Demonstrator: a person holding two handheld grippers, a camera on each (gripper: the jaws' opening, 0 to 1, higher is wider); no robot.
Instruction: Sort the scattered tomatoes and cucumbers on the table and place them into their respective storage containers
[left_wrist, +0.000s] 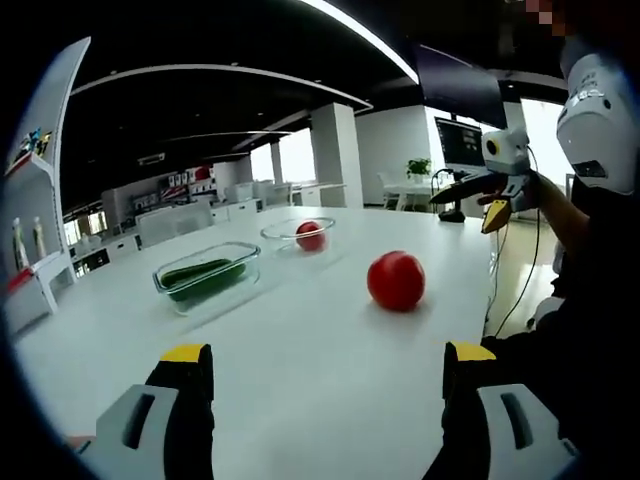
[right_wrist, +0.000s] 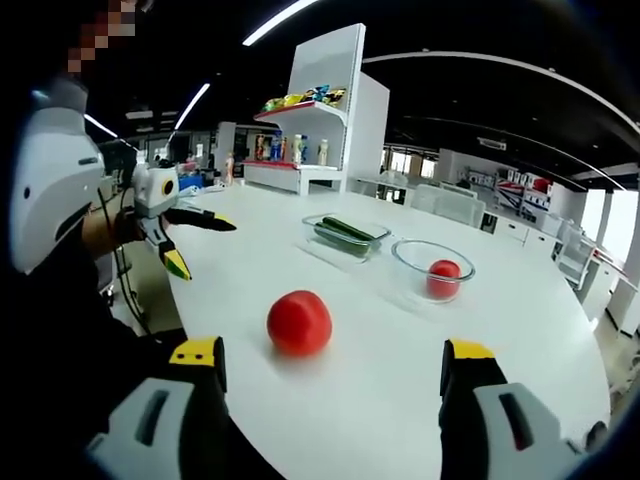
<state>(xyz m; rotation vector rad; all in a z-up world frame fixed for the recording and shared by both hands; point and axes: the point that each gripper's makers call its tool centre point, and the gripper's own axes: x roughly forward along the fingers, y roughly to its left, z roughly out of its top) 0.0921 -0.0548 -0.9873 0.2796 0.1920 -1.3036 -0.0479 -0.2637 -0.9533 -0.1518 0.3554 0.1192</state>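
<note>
A loose red tomato (left_wrist: 396, 280) (right_wrist: 299, 322) lies on the white table (left_wrist: 300, 350) (right_wrist: 240, 270). Beyond it stands a rectangular glass container (left_wrist: 158, 279) (right_wrist: 310, 228) holding cucumbers (left_wrist: 203, 275) (right_wrist: 347, 229). Beside that is a round glass bowl (left_wrist: 275, 232) (right_wrist: 405, 256) with one tomato (left_wrist: 311, 236) (right_wrist: 443, 275) inside. My left gripper (left_wrist: 328, 355) (right_wrist: 197, 243) is open and holds nothing, its jaws spread short of the loose tomato. My right gripper (right_wrist: 332, 352) (left_wrist: 475, 203) is open too, with the loose tomato just ahead between its jaws, untouched.
A person's body (left_wrist: 590, 260) (right_wrist: 50, 260) stands at the table's near edge. A white shelf unit (right_wrist: 325, 110) (left_wrist: 40, 200) with bottles stands past the far end. A monitor (left_wrist: 460, 142) and cables (left_wrist: 520, 270) lie beyond the table's edge.
</note>
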